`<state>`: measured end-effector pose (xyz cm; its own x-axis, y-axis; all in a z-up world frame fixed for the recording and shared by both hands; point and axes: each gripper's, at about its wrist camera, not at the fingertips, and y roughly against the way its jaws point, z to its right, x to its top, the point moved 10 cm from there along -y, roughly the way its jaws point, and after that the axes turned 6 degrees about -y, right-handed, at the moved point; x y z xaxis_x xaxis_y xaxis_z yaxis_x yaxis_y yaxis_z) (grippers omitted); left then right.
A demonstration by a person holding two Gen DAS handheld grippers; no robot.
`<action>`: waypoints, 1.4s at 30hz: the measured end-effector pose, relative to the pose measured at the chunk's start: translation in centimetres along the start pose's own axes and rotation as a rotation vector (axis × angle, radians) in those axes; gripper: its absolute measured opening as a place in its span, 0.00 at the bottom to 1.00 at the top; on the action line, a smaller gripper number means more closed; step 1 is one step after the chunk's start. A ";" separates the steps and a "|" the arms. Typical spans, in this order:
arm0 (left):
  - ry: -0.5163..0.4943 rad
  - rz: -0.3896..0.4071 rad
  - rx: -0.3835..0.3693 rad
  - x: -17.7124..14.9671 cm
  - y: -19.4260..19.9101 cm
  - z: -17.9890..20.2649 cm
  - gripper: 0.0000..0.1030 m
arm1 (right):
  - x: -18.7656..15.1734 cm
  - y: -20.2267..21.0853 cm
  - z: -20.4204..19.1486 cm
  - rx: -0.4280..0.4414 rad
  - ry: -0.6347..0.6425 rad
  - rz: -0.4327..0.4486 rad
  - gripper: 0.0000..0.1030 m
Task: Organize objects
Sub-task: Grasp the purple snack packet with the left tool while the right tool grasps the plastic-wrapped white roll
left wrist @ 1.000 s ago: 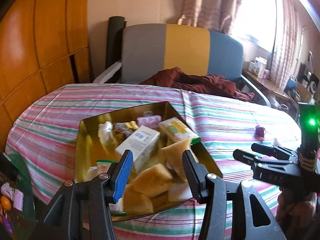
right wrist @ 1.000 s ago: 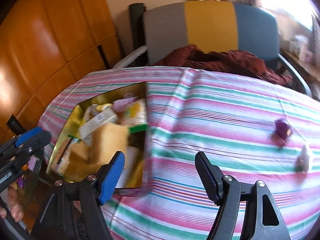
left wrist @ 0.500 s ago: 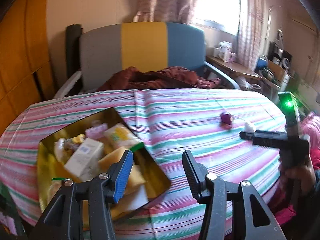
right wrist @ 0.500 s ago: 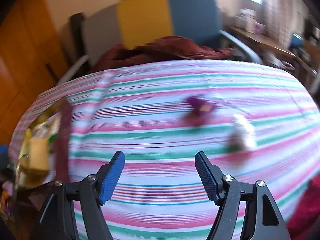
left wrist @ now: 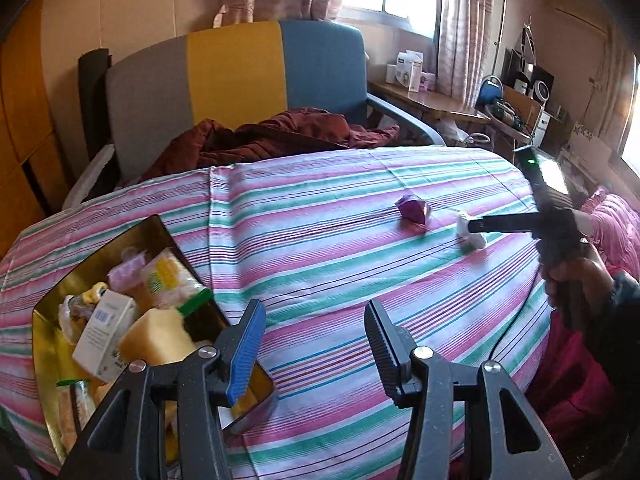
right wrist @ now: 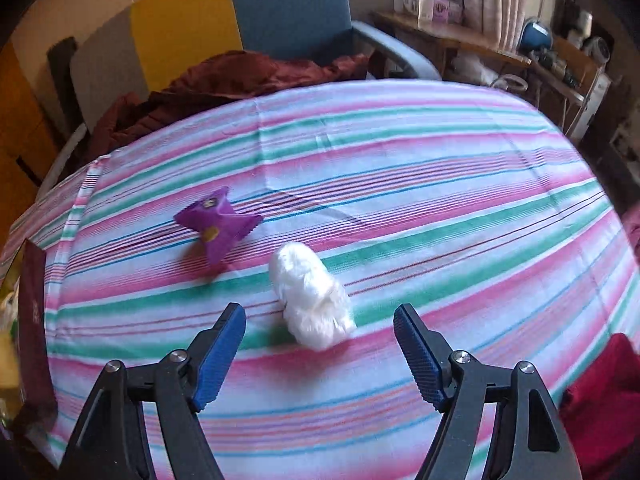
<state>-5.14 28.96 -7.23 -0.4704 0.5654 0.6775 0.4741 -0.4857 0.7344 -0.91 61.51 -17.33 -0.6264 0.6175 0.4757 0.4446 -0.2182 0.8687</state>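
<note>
Bedroom-ish space: tri-colour chair behind, maroon cloth dumped on its seat, cluttered desk by the window. Work surface is a table under a striped cloth. Gold tin sits left of and partly under the left gripper, already loaded: white carton, yellow sponge-like block, a few packets. Left gripper fingers wide, nothing between them, over bare cloth just right of the tin's near corner. Right gripper also wide and empty, hovering low with the white plastic wad just ahead of the fingertips, roughly centred in the gap, slightly toward the left finger. Purple wrapper lies further ahead and left of that finger, near the wad but apart. Looks like the wad is the next pick, the tin the likely destination. Risks: wad is soft, crinkly film, so closing too high only pinches a loose fold and it slips out on the lift. Going too low snags the tablecloth, drags it, and shifts the wrapper. Off-centre close nudges the wad sideways instead of trapping it. Tin is crowded, so a drop onto the heap may roll off.
</note>
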 end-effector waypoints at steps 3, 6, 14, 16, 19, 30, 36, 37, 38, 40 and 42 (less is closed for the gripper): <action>-0.013 -0.007 -0.005 0.4 -0.6 0.5 0.50 | 0.5 -1.5 0.1 -0.004 -0.001 -0.017 0.74; -0.023 -0.019 -0.014 0.7 -1.4 1.0 0.50 | 0.7 -2.9 -0.4 -0.006 0.023 -0.043 0.52; -0.012 -0.069 -0.073 1.6 -4.4 2.8 0.50 | -0.8 -1.8 -0.4 -0.003 0.094 -0.056 0.34; -0.001 -0.087 -0.092 2.0 -5.4 3.6 0.50 | -1.4 -0.9 -0.4 0.011 0.101 -0.049 0.34; 0.006 -0.106 -0.126 2.7 -6.8 5.1 0.50 | -2.0 0.2 -0.4 0.032 0.111 -0.041 0.34; 0.132 -0.214 -0.272 6.6 -13.9 10.2 0.50 | -0.5 0.9 0.5 0.049 0.091 -0.010 0.34; 0.230 -0.283 -0.310 8.8 -19.1 12.1 0.49 | 0.4 1.9 0.8 0.077 0.059 0.010 0.34; 0.238 -0.286 -0.302 9.2 -19.8 12.3 0.49 | 0.6 2.0 0.7 0.080 0.056 0.014 0.34; 0.247 -0.289 -0.296 9.5 -20.5 12.6 0.49 | 0.8 2.0 0.8 0.086 0.051 0.016 0.34; 0.269 -0.292 -0.290 10.1 -21.7 12.9 0.50 | 1.0 2.1 0.7 0.097 0.045 0.019 0.34; 0.297 -0.305 -0.277 10.5 -23.1 13.2 0.50 | 1.0 2.2 0.8 0.100 0.043 0.021 0.35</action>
<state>-11.24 54.91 -17.55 -0.7671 0.5146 0.3831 0.0857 -0.5096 0.8562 -0.07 62.30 -15.08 -0.6418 0.5804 0.5012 0.5185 -0.1530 0.8413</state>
